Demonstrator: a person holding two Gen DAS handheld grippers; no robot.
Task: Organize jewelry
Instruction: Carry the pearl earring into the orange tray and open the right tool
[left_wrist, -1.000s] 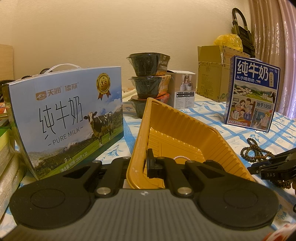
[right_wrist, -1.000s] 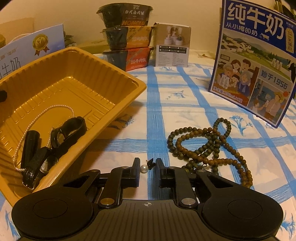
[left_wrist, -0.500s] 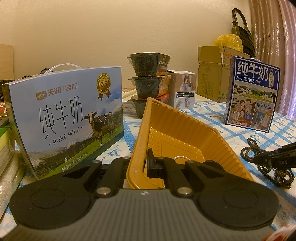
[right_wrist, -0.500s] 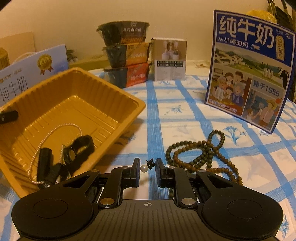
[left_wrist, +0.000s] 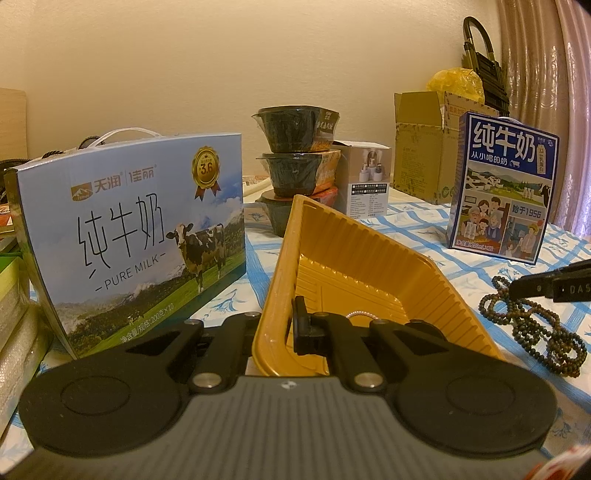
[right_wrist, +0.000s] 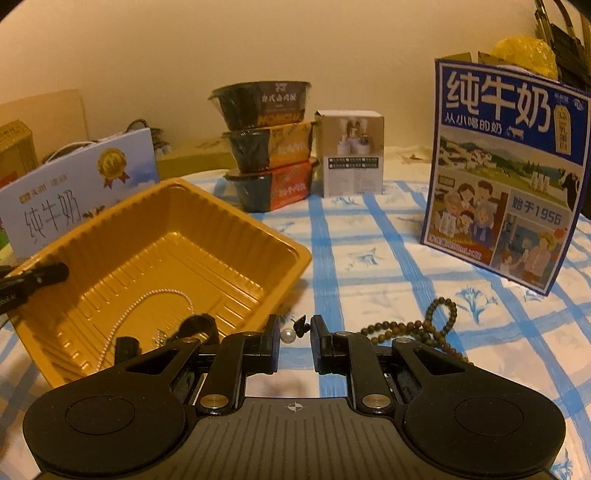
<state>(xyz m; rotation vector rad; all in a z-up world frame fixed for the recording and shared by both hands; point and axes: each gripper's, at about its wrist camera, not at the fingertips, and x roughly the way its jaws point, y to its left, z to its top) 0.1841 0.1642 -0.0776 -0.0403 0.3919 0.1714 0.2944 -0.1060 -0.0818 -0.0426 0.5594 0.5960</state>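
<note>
My left gripper (left_wrist: 275, 328) is shut on the near rim of the yellow plastic tray (left_wrist: 354, 273), one finger inside and one outside. The tray (right_wrist: 166, 243) holds a thin pearl chain (right_wrist: 147, 306) and a black strap (right_wrist: 195, 325). My right gripper (right_wrist: 294, 332) is shut on a pearl earring (right_wrist: 288, 335) with a small black piece, held above the cloth just right of the tray. A brown bead necklace (right_wrist: 417, 328) lies on the cloth under its right finger and also shows in the left wrist view (left_wrist: 532, 332).
A large milk carton (left_wrist: 129, 236) stands left of the tray, a blue milk box (right_wrist: 506, 173) at right. Stacked black bowls (right_wrist: 269, 147) and a small white box (right_wrist: 351, 151) stand behind. Cardboard box (left_wrist: 424, 147) at back. Blue-checked tablecloth (right_wrist: 369, 266).
My right gripper has risen and tilted up with the earring, so the bead necklace sits lower and partly behind it. The left gripper and tray have stayed still.
</note>
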